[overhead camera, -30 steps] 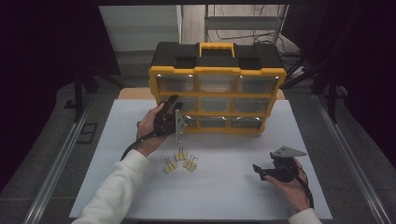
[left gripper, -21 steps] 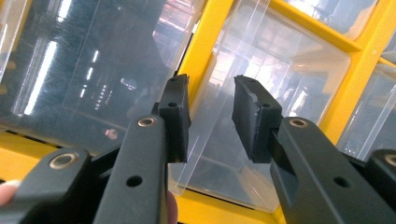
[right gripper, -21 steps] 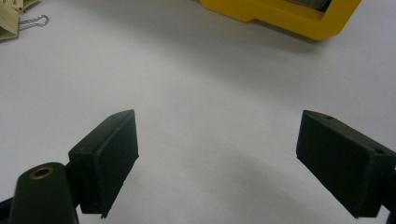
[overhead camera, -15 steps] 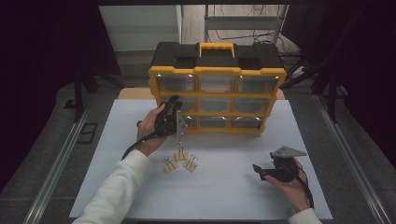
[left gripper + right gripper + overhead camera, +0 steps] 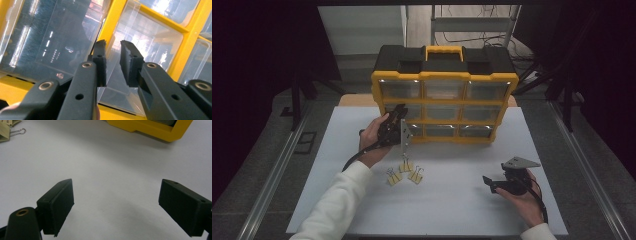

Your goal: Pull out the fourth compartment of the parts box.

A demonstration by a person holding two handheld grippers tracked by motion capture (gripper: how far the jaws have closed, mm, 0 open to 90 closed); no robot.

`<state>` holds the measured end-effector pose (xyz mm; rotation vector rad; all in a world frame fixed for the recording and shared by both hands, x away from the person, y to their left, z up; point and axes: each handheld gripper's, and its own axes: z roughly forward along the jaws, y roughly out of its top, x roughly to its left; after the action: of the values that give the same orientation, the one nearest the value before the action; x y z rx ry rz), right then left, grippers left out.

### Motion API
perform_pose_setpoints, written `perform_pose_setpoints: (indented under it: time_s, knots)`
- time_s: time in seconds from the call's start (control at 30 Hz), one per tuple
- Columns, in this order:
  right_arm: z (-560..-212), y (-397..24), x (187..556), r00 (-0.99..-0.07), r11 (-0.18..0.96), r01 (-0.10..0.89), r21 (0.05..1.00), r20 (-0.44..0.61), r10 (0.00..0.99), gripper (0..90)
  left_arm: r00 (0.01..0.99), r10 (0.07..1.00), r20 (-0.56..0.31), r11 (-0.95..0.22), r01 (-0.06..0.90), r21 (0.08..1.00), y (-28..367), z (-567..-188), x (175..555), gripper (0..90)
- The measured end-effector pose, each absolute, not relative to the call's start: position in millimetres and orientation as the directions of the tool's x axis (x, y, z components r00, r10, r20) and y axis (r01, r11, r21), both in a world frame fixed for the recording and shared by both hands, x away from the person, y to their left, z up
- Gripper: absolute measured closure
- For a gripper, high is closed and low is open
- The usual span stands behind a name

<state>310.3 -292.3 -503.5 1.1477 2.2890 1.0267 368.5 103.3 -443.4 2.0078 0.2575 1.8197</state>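
Left gripper (image 5: 112, 50) at the organizer's (image 5: 444, 77) lower-left drawer (image 5: 117, 75); jaws just closing on its clear front lip, slight gap remaining. Right gripper (image 5: 115, 205) wide open, holding nothing, well right of the organizer.

a white table top (image 5: 452, 210) sits under bright light, with dark surroundings, grey floor (image 5: 262, 165) and metal rails (image 5: 277, 170).

A: organizer (image 5: 444, 80) status?
B: upright at the table's far side; yellow frame, black top, yellow handle; three by three grid of clear drawers.
A: which drawer?
B: middle-left drawer (image 5: 75, 42); clear plastic, its thin front tab edge-on between the black jaws; contact unclear; drawer looks seated in the frame.
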Motion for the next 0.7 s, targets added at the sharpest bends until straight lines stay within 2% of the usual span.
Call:
perform_pose_setpoints:
  time_s: [0.43, 0.57, 0.7]
  knots:
    - [-503.9, -291.9, 310.5, -0.596, 0.400, 0.527, 0.750, -0.010, 0.803, 13.5, 0.090, 0.353, 0.931, -0.923, -0.131, 0.362, 99.0, -451.5, 371.6, 60.3]
    - [-503.8, -292.3, 310.6, -0.595, 0.399, 0.528, 0.750, -0.008, 0.803, 13.5, 0.066, 0.334, 0.940, -0.932, -0.124, 0.340, 97.2, -454.1, 371.7, 60.5]
    - [-504.0, -292.1, 310.6, -0.596, 0.401, 0.527, 0.749, -0.010, 0.803, 13.5, 0.038, 0.329, 0.944, -0.936, -0.121, 0.331, 96.5, -455.1, 371.8, 65.0]
